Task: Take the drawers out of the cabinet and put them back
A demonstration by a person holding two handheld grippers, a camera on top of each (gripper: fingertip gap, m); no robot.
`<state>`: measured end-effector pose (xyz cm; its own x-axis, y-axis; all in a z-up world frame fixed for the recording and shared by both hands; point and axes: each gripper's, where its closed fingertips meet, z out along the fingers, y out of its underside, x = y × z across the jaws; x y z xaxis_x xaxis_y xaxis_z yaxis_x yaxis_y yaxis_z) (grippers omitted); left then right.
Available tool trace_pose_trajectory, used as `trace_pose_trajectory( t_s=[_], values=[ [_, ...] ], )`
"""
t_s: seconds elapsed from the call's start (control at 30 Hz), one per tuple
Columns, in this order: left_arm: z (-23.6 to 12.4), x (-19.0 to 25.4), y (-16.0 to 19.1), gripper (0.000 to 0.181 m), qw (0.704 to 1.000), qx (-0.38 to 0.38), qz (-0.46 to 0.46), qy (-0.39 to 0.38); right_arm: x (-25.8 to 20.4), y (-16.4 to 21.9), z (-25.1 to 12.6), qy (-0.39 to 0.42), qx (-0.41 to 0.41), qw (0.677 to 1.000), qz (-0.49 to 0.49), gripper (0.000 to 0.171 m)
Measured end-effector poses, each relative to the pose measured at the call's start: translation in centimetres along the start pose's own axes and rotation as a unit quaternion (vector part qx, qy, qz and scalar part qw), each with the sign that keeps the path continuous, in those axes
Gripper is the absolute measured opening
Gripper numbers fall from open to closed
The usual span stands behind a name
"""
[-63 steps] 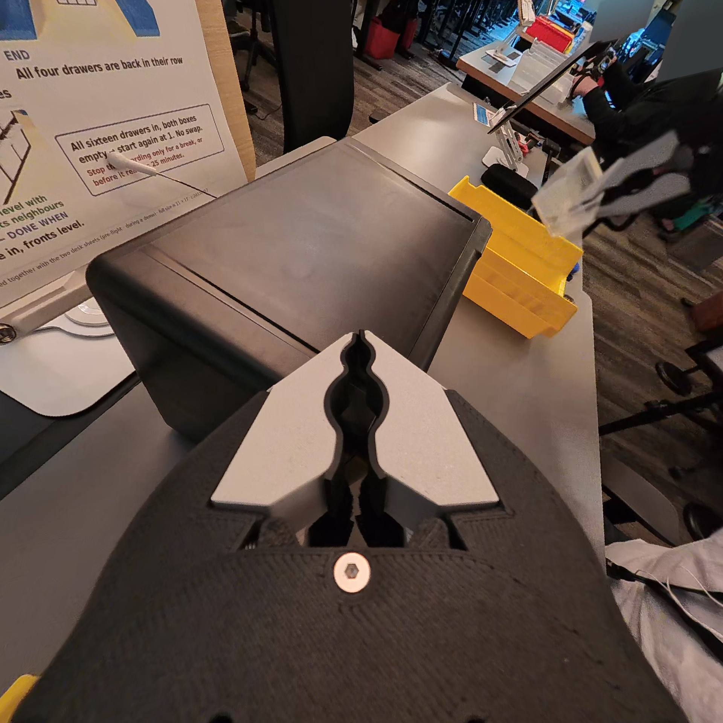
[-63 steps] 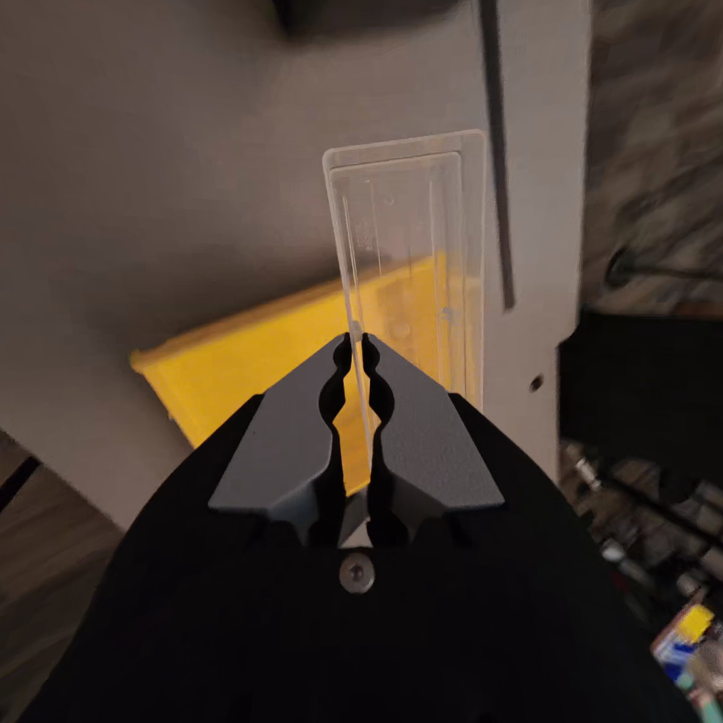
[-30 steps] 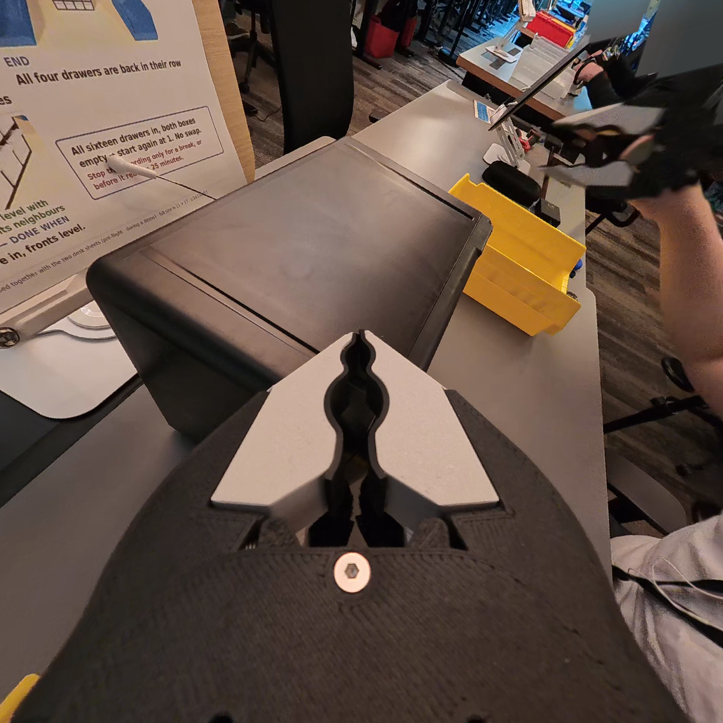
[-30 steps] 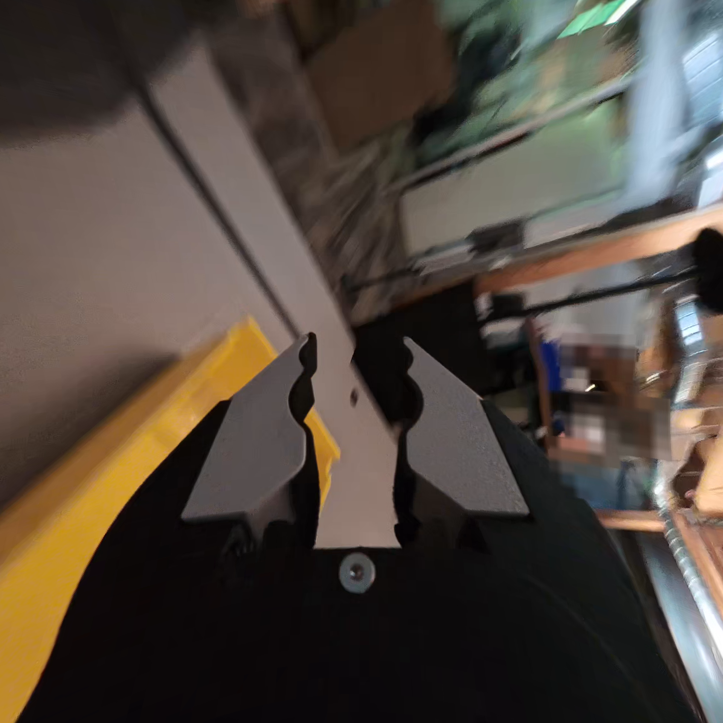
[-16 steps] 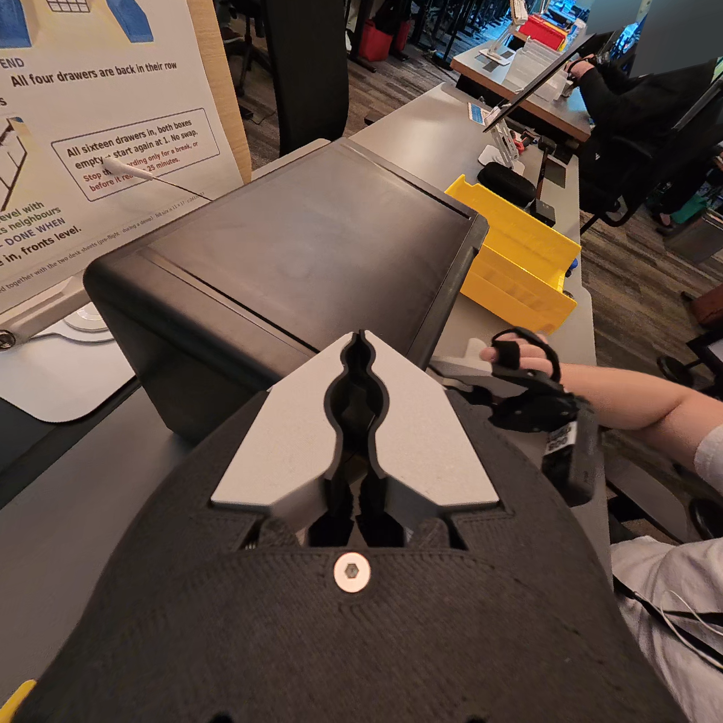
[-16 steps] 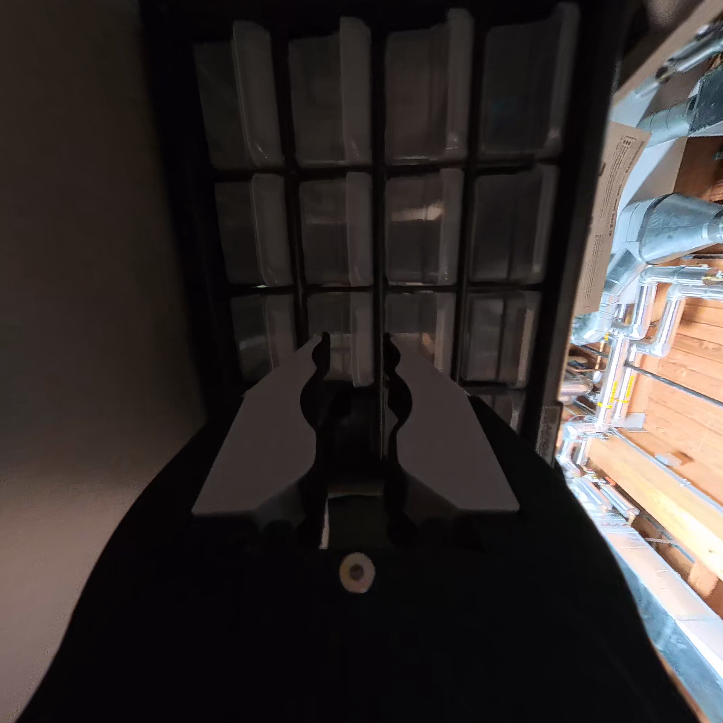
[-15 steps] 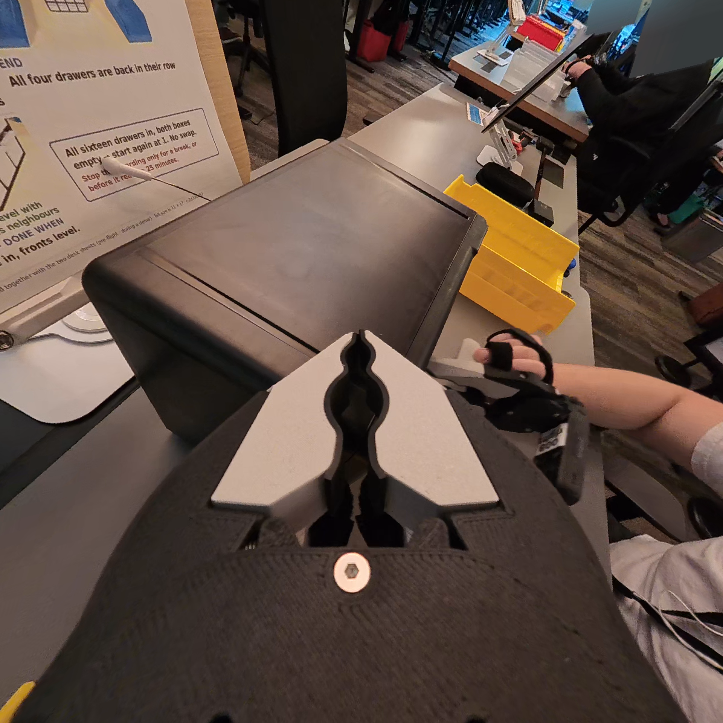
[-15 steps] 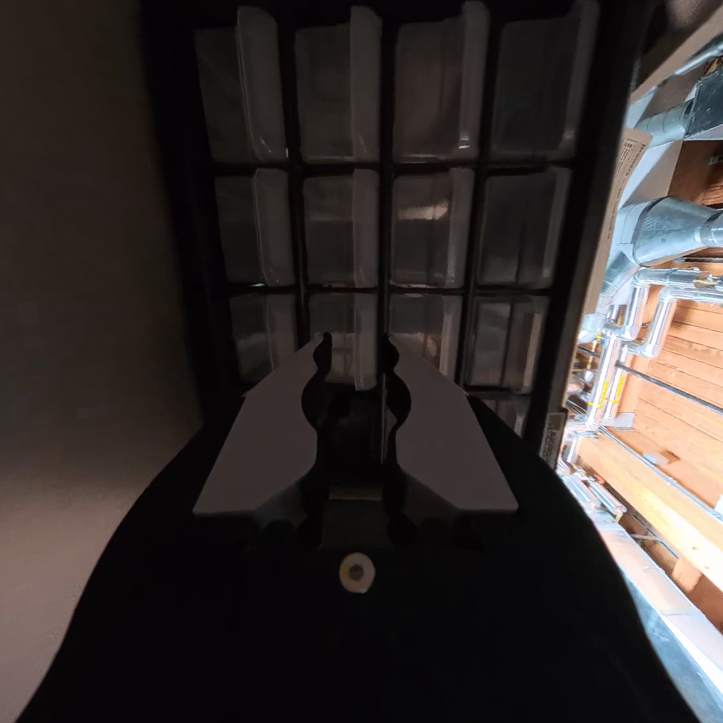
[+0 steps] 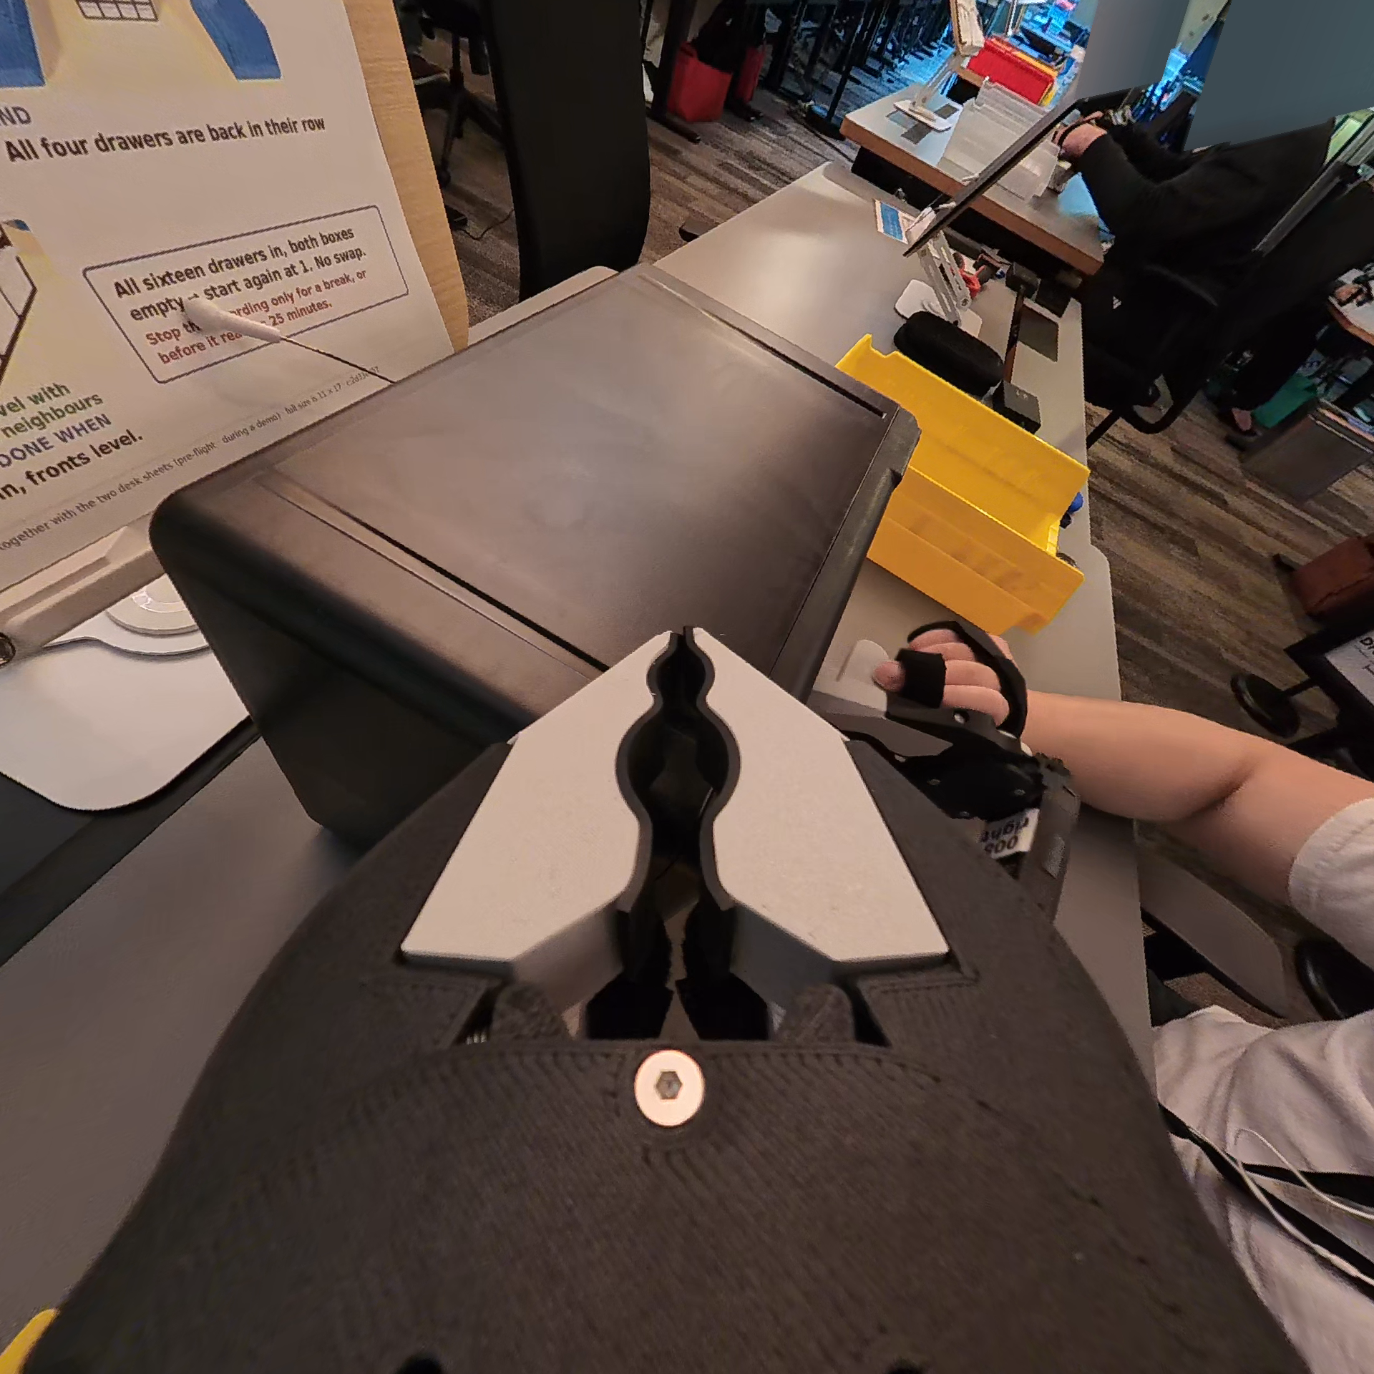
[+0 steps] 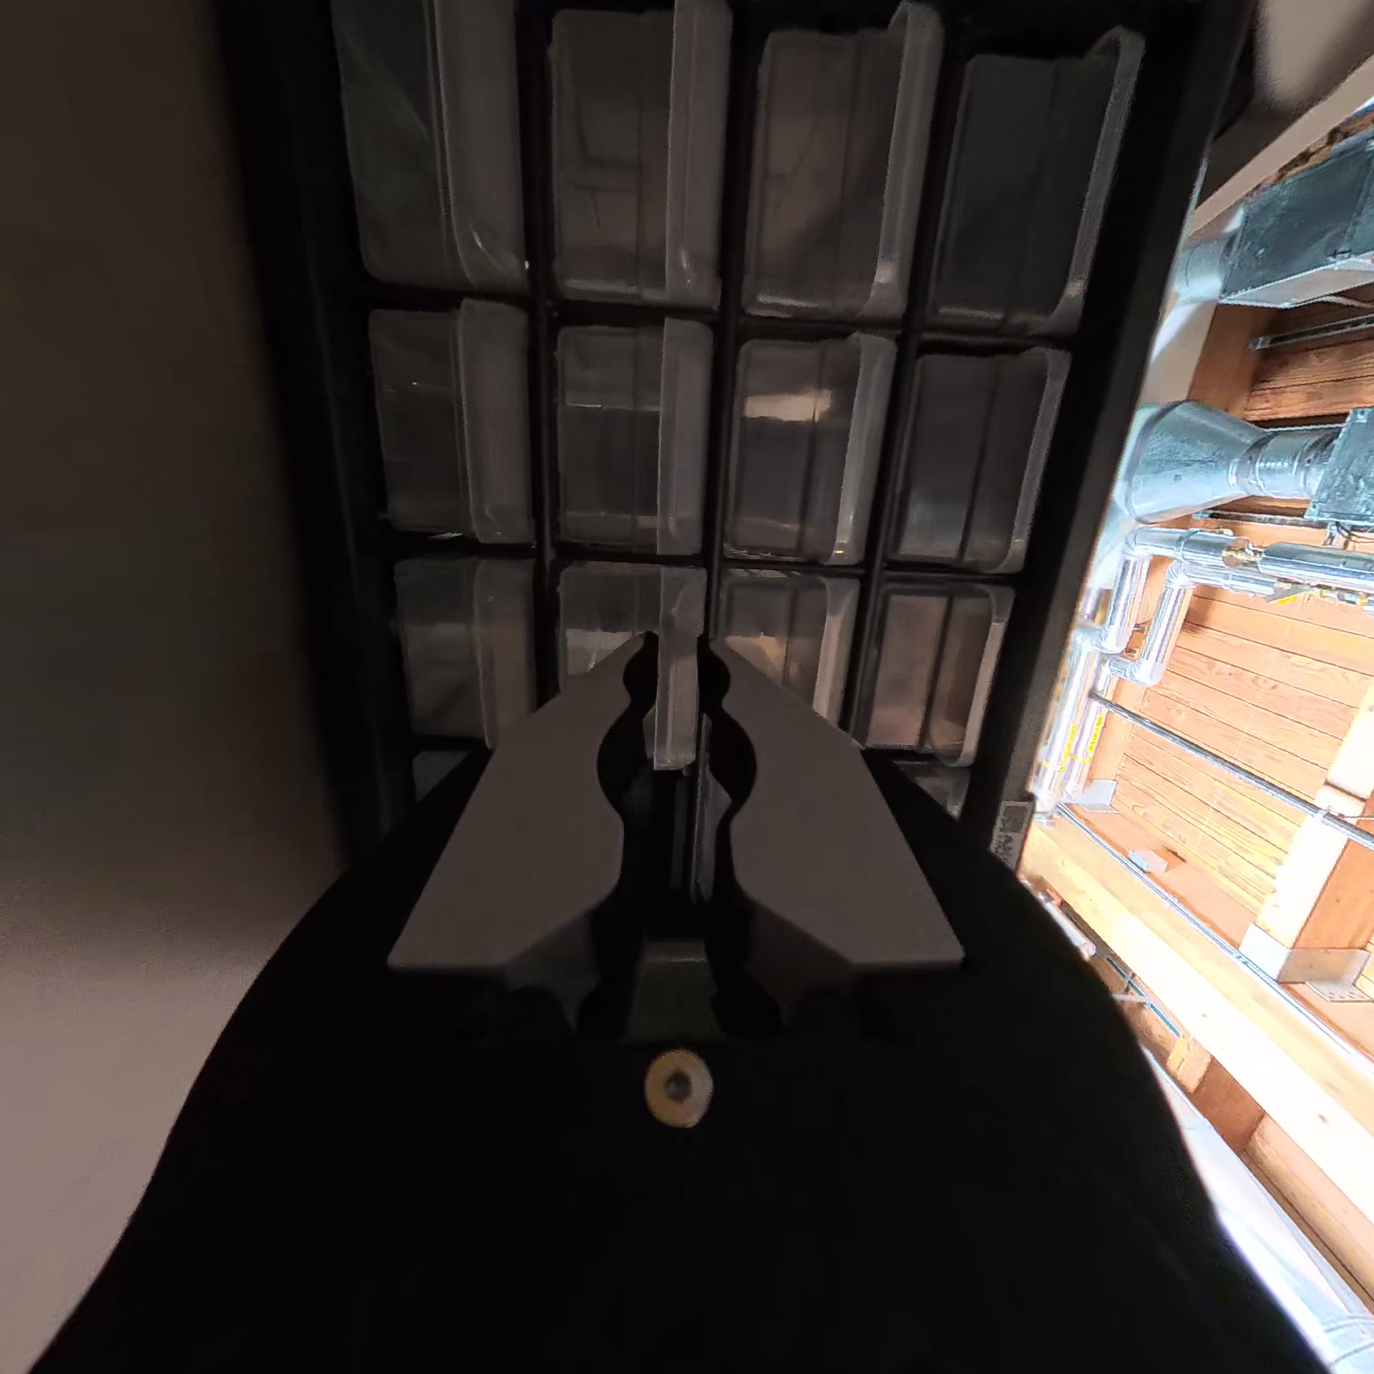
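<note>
The black cabinet (image 9: 580, 461) stands on the grey table. My left gripper (image 9: 682, 632) is shut and empty, resting at the cabinet's near top edge. In the right wrist view the cabinet front (image 10: 1160, 372) shows a grid of clear drawers, turned sideways. My right gripper (image 10: 678, 639) is at one drawer (image 10: 610, 639), its fingers either side of the drawer's clear handle (image 10: 675, 714), with a thin gap on each side. The right gripper also shows in the left wrist view (image 9: 959, 736), held by a hand at the cabinet front.
A yellow bin (image 9: 974, 483) sits on the table just right of the cabinet. An instruction poster (image 9: 186, 245) stands behind the cabinet at the left. A person sits at a desk far behind (image 9: 1160, 193). The table edge runs along the right.
My right gripper let go of a clear drawer over the yellow bin, swung to the cabinet front, moved in on a drawer handle and narrowed its jaws. The left gripper has stayed put.
</note>
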<state>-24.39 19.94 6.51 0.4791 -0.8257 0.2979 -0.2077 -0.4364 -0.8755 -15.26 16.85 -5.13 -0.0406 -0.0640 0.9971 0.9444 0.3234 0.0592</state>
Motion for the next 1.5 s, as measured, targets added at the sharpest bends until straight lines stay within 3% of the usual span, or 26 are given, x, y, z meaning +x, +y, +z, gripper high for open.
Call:
trace_pose_trajectory(
  t_s=[0.23,0.37,0.43,0.57,0.87,1.03,1.2,1.5],
  values=[
    [0.0,0.0,0.0,0.001,1.0,0.001,-0.002,0.005,-0.3,-1.0,-3.4,-0.069,0.023,0.997,0.016,0.011],
    [0.0,0.0,0.0,0.0,1.0,0.002,-0.004,0.006,0.2,-1.4,-3.0,-0.138,0.036,0.988,0.058,0.036],
    [0.0,0.0,0.0,0.0,1.0,0.002,-0.003,0.006,-0.4,-1.0,-2.4,-0.197,0.021,0.978,0.058,0.036],
    [0.0,0.0,0.0,0.0,1.0,0.002,-0.004,0.006,-2.6,-0.4,-2.0,-0.329,-0.006,0.942,0.064,0.031],
    [0.0,0.0,0.0,0.0,1.0,0.001,-0.003,0.007,-3.7,0.2,-2.6,-0.477,-0.052,0.873,0.083,0.023],
    [0.0,0.0,0.0,0.0,1.0,0.001,-0.003,0.006,-3.5,-0.8,-4.3,-0.578,-0.054,0.802,0.142,0.012],
    [0.0,0.0,0.0,0.0,1.0,0.001,-0.003,0.008,-4.1,-1.6,-6.8,-0.634,-0.048,0.758,0.147,0.012],
    [0.0,0.0,0.0,0.0,1.0,0.002,-0.004,0.008,-3.9,-2.6,-10.2,-0.649,-0.059,0.747,0.132,0.011]
  ],
)
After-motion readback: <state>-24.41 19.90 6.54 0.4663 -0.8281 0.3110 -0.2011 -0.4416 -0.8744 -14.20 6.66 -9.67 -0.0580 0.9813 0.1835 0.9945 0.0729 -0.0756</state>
